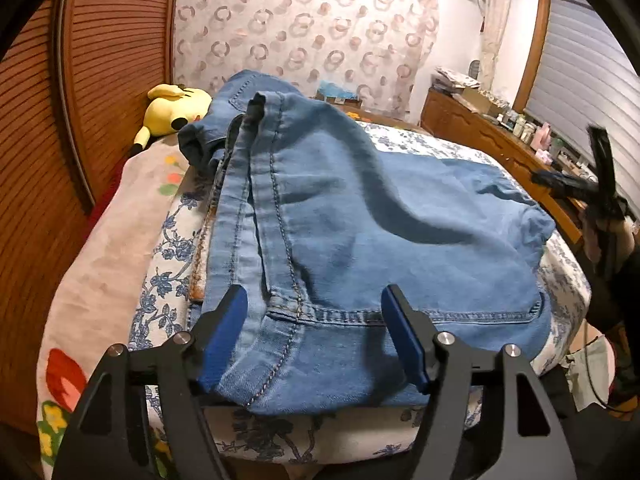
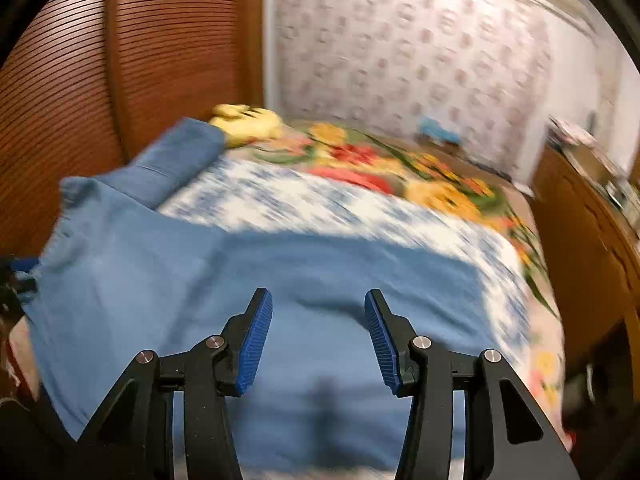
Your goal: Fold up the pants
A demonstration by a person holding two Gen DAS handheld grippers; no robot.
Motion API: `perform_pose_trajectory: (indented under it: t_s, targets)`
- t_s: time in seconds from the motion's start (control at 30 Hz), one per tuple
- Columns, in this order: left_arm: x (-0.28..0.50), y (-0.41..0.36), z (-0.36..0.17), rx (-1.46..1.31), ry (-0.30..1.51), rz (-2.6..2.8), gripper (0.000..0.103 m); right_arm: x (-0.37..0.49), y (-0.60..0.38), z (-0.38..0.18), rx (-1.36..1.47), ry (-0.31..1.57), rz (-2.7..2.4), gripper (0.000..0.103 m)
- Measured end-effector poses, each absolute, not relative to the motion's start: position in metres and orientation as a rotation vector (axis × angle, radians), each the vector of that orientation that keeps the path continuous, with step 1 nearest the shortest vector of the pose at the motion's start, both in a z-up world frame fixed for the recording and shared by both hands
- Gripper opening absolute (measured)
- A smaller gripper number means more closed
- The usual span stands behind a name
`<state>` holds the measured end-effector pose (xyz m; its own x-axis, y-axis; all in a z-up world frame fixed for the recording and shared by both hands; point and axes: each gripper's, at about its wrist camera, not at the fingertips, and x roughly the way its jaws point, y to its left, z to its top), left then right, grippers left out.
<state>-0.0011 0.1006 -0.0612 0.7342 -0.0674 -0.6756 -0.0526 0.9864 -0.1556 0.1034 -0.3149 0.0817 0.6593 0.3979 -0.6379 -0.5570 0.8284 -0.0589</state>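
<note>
Left gripper [image 1: 314,334] angled downward, jaws apart, right gripper [image 2: 318,338] likewise, jaws apart, gripping nothing

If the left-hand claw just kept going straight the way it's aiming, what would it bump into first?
Most likely the jeans. The left gripper stands open, and the denim's near folded edge already lies between its blue pads, on the floral bedspread. Depth is hard to judge, so contact may be immediate.

The right claw [image 2: 318,338] hangs over the blue pants [image 2: 168,276] with its jaws apart — nothing between the blue pads [image 2: 256,344]. The pants lie spread on a bed [image 2: 320,200] with a blue-and-white cover; a yellow plush toy [image 2: 248,122] sits at the far end — the view is blurred.
</note>
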Motion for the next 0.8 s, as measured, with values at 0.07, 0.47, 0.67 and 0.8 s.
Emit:
perform_pose_trajectory:
  t_s: [0.07, 0.47, 0.67, 0.8]
  targets:
    - [-0.001, 0.097, -0.061, -0.157, 0.742, 0.0, 0.07, 0.1, -0.338, 0.074, -0.249, 0.673, 0.493, 0.05]
    - [0.002, 0.095, -0.071, -0.092, 0.767, 0.031, 0.046, 0.088, -0.407, 0.048, -0.164, 0.771, 0.309, 0.05]
    - [0.001, 0.097, -0.075, -0.09, 0.771, 0.038, 0.022, 0.091, -0.389, 0.054, -0.154, 0.788, 0.289, 0.05]
    - [-0.004, 0.095, -0.07, -0.06, 0.751, 0.037, 0.021, 0.1, -0.382, 0.043, -0.148, 0.8, 0.291, 0.05]
